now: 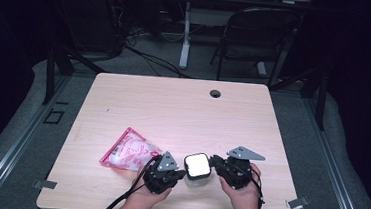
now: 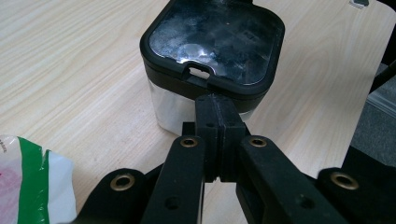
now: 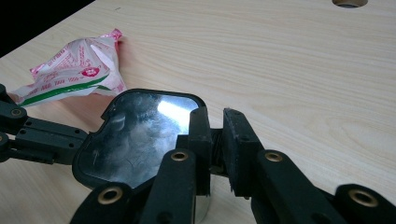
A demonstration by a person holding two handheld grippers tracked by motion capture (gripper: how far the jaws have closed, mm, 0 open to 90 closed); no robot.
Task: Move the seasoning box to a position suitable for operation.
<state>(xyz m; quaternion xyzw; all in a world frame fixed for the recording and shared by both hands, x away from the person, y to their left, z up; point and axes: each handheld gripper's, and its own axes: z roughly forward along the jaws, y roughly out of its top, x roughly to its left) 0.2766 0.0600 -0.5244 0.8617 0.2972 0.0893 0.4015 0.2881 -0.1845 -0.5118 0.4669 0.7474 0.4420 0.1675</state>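
High view: clear container (image 1: 197, 171) with black-rimmed lid standing on surface (image 1: 183, 109), directly between left tongs (image 1: 180, 174) and right tongs (image 1: 215, 163); pink pouch (image 1: 128, 150) lying just beyond left tongs.

Left gripper view: left tongs (image 2: 219, 116) pressed together, tips against lid rim (image 2: 212, 88) near small latch tab. Contents whitish, powdery-looking behind smeared lid; cannot tell what.

Right gripper view: right tongs (image 3: 215, 135) nearly together, narrow gap, at lid edge (image 3: 140, 135); whether pinching it, cannot tell. Judged rigid, light, smooth-walled, slippery; best taken by rim.
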